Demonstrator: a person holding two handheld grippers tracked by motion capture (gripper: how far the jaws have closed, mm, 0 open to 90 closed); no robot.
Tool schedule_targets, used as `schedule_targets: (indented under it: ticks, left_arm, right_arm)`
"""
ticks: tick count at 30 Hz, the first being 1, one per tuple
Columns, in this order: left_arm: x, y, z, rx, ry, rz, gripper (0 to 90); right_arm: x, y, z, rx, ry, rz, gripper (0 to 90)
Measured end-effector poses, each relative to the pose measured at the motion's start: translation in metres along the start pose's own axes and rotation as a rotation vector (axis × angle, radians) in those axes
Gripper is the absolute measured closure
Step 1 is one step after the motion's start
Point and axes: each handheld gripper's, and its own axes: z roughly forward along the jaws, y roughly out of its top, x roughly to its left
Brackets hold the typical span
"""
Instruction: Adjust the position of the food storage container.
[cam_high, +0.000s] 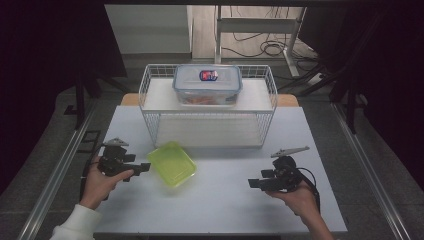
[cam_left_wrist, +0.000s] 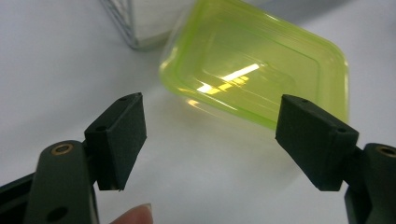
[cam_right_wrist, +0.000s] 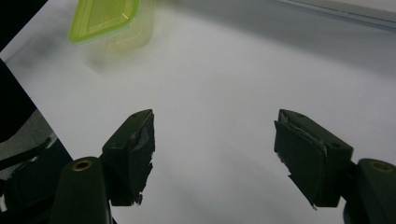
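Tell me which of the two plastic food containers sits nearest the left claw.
The lime-green translucent plastic container on the white table, just ahead of the left claw. The clear rectangular container with the blue-rimmed lid sits atop the white wire rack.

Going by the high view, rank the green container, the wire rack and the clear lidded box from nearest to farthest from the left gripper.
1. Green container: on the table just to the right of the left gripper, off its open fingers.
2. Wire rack: farther back, at the table's middle.
3. Clear lidded box: farthest, up on the rack's top shelf.
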Motion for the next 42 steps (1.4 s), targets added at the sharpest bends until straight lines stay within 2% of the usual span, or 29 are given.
schedule_targets:
  ticks: [3, 6, 9, 12, 17, 18, 19, 23, 29, 36, 42]
  left_arm:
    - [0.006, 0.005, 0.004, 0.022, 0.027, 0.0, 25.2]
    - [0.011, 0.01, 0.007, 0.053, 0.048, 0.018, 27.8]
    - [0.015, 0.015, 0.01, 0.055, 0.059, 0.023, 32.1]
    - [0.022, 0.019, 0.015, 0.074, 0.093, 0.022, 41.8]
    - [0.031, 0.024, 0.021, 0.077, 0.099, 0.022, 70.1]
    - [0.033, 0.025, 0.022, 0.077, 0.095, 0.024, 78.0]
    - [0.034, 0.026, 0.024, 0.076, 0.092, 0.025, 78.0]
    - [0.036, 0.03, 0.035, 0.068, 0.085, 0.021, 88.5]
    - [0.038, 0.031, 0.049, 0.082, 0.091, 0.032, 90.0]
    - [0.033, 0.03, 0.053, 0.102, 0.029, 0.083, 90.0]
    - [0.021, 0.027, 0.052, 0.128, 0.002, 0.127, 90.0]
  right_arm:
    - [0.001, 0.0, 0.002, 0.002, 0.001, 0.001, 28.5]
    - [0.0, 0.0, 0.002, 0.005, 0.0, 0.002, 28.2]
    - [-0.002, 0.0, 0.002, 0.004, -0.004, 0.003, 28.2]
    - [-0.003, -0.001, 0.001, 0.004, -0.007, 0.01, 28.2]
    - [-0.003, -0.001, 0.001, 0.001, -0.009, 0.012, 28.2]
    - [-0.003, -0.001, 0.002, 0.005, -0.01, 0.015, 28.2]
    - [-0.003, -0.001, 0.002, 0.005, -0.01, 0.015, 28.2]
    - [-0.005, -0.002, 0.003, 0.008, -0.012, 0.016, 28.2]
    - [-0.007, -0.002, 0.002, 0.003, -0.014, 0.023, 28.2]
    - [-0.01, -0.003, 0.002, 0.008, -0.016, 0.029, 28.2]
    - [-0.009, -0.003, 0.002, 0.007, -0.015, 0.028, 28.2]
